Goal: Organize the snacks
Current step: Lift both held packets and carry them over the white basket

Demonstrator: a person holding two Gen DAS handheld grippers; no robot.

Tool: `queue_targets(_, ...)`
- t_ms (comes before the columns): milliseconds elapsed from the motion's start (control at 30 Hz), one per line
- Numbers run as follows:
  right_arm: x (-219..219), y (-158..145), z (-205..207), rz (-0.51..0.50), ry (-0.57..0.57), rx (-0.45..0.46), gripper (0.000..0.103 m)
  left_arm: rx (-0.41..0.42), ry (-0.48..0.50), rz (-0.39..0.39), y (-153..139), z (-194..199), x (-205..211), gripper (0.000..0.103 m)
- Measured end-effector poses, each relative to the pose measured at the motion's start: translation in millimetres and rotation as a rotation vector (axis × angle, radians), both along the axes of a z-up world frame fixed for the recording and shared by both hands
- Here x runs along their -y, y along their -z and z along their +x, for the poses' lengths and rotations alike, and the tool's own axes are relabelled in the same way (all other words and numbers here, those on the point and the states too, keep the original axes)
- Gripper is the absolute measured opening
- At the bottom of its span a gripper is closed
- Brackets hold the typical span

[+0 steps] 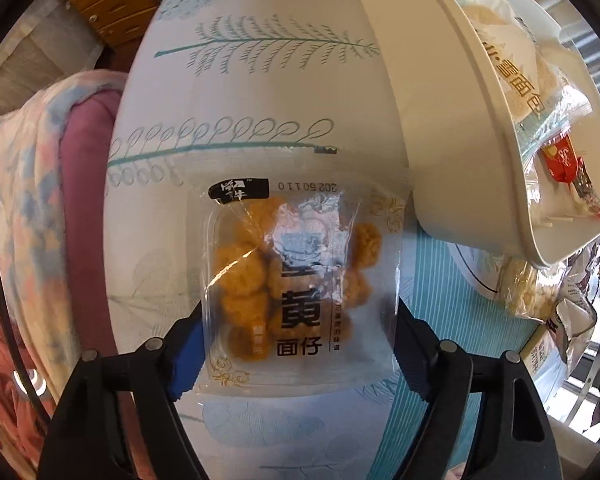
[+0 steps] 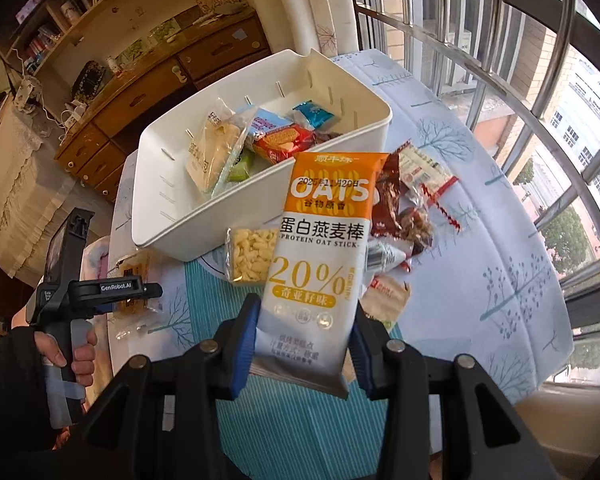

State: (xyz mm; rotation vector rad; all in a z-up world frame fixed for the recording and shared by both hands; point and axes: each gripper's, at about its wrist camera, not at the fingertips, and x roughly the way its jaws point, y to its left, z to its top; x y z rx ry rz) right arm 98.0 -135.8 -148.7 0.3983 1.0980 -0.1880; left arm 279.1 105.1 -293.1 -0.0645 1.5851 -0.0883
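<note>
In the left wrist view a clear packet of yellow snack balls [image 1: 300, 272] lies flat on the patterned tablecloth [image 1: 260, 100]. My left gripper [image 1: 298, 352] points down over it, and its pads touch the packet's two side edges. In the right wrist view my right gripper [image 2: 302, 344] is shut on the lower end of an orange-and-white oat stick packet [image 2: 324, 240], held upright above the table. Behind it stands a white bin [image 2: 204, 220] holding several snack packets. The bin [image 1: 460, 160] also stands just right of the yellow packet.
Loose snacks lie beside the bin: a clear packet of pale puffs [image 2: 248, 256], a brown packet [image 2: 396, 208] and a red-and-white packet [image 2: 428, 176]. Window bars [image 2: 500, 80] run along the table's right. A blanket [image 1: 40, 200] lies draped past the table's left edge.
</note>
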Motion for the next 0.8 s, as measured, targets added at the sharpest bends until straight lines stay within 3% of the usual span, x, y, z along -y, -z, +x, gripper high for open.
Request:
queue_targets(367, 41, -12, 58, -0.015, -0.13, 0.076, 0.042, -0.01, -0.243, -0.063, -53, -28, -26, 0.079)
queue_targets(600, 53, -10, 87, -0.034, -0.207, 0.136, 0.042, 0.048, -0.307, -0.097, -111, -36, -11, 0.079)
queue_targets(800, 64, -9, 110, -0.022, -0.242, 0.192, 0.042, 0.164, -0.298, -0.137, -161, -23, 9, 0.08)
